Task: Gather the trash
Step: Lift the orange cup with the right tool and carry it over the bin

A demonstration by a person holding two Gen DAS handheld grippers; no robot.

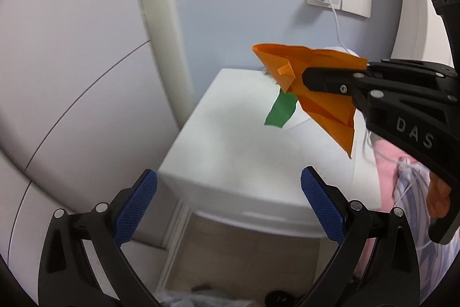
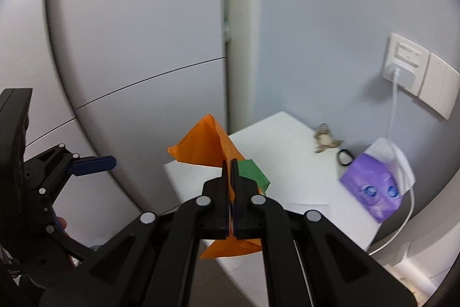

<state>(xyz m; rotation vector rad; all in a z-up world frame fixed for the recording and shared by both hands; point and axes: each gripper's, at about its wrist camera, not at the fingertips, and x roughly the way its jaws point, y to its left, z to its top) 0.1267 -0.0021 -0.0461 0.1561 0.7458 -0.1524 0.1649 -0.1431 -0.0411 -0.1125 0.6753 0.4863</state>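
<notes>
While the right tool (image 2: pixel 230 171) pinches the orange paper (image 2: pixel 201 143) in the air above the near edge of the white bench (image 2: pixel 302 163), the left tool (image 1: pixel 228 200) hangs spread and empty, nearer and left. Judgement: keep the pinch firm and carry level to the bin. Green scrap (image 2: pixel 253 171) lies on the bench just beyond; take next. Far right: purple pack (image 2: pixel 371 189), untouched.

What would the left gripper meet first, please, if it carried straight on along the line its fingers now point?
Probably the white table: the open left gripper points at its bare near top. The orange paper, clamped in the right gripper, and the green paper sit higher and rightward; depth is uncertain.
</notes>
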